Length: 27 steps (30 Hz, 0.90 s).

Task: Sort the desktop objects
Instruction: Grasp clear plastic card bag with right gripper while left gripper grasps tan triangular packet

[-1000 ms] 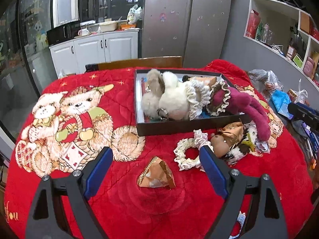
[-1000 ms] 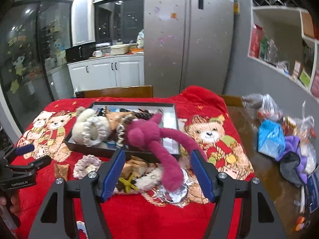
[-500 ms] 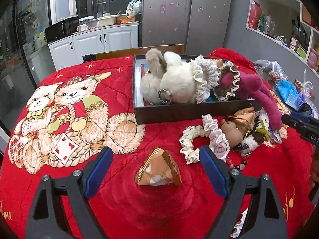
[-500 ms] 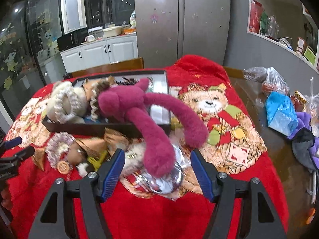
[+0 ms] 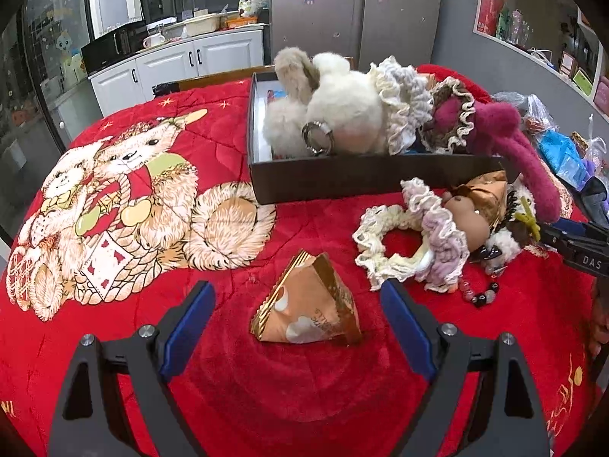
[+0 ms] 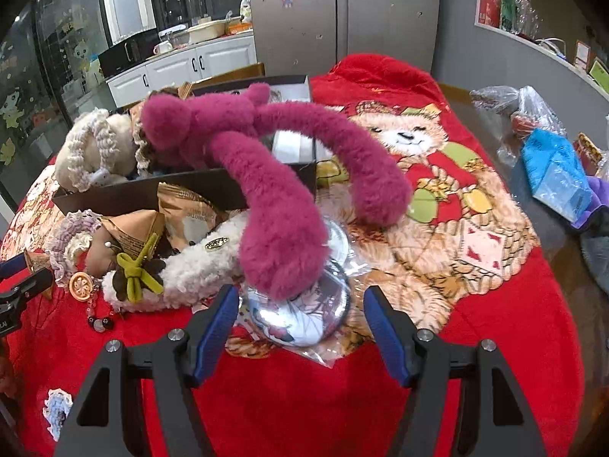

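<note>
Both tongs lower; magenta plush (image 6: 281,205) overhangs round badge (image 6: 304,316).

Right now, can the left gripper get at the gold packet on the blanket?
Probably yes. The left gripper has open jaws on either side of the gold packet, which lies alone on the blanket with nothing over it.

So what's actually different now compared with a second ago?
Both grippers came down toward the table. The left gripper closed in on the gold snack packet, the right gripper on the shiny badge in its plastic sleeve. Both stayed open, holding nothing. The box, plush toys and scrunchies haven't moved.
</note>
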Each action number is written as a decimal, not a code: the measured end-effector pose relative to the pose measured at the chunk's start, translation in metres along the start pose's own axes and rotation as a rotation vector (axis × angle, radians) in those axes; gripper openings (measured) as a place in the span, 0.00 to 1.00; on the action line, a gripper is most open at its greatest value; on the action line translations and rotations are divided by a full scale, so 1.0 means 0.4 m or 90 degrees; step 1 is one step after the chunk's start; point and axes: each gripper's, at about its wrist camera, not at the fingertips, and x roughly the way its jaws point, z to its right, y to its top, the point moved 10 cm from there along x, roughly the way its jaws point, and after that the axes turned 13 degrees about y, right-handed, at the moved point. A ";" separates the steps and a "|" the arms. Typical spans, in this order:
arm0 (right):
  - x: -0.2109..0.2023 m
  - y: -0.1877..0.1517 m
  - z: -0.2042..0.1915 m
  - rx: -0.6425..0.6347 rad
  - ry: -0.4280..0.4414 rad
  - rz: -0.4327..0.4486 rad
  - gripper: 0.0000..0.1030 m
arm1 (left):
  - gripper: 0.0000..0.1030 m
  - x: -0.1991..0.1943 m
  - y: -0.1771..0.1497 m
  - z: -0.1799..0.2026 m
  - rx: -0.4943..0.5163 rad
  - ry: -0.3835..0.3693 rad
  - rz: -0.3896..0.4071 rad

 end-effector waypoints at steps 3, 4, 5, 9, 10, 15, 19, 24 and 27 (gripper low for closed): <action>0.013 0.007 0.002 -0.001 -0.014 0.001 0.68 | 0.87 0.015 -0.007 -0.002 0.000 0.001 -0.011; 0.015 0.009 0.003 0.002 -0.014 0.001 0.68 | 0.87 0.018 -0.008 -0.002 0.000 0.002 -0.012; 0.016 0.009 0.005 0.006 -0.014 0.000 0.68 | 0.87 0.021 -0.009 -0.002 0.000 0.002 -0.013; 0.030 0.000 0.006 0.004 -0.027 -0.003 0.70 | 0.87 0.033 -0.014 -0.001 0.001 0.004 -0.020; 0.032 -0.001 0.004 -0.001 -0.035 -0.003 0.70 | 0.87 0.034 -0.014 -0.002 0.001 0.004 -0.021; 0.032 -0.002 0.004 -0.001 -0.047 0.007 0.70 | 0.86 0.037 -0.016 0.000 0.005 0.012 -0.020; 0.031 -0.005 0.002 -0.003 -0.054 0.008 0.69 | 0.70 0.031 -0.016 0.002 0.006 0.012 -0.016; 0.028 -0.007 -0.011 -0.004 -0.058 0.005 0.59 | 0.52 0.019 -0.016 0.013 0.019 0.014 -0.007; 0.023 -0.008 -0.018 -0.004 -0.059 0.003 0.53 | 0.43 0.013 -0.017 0.018 0.019 0.010 -0.007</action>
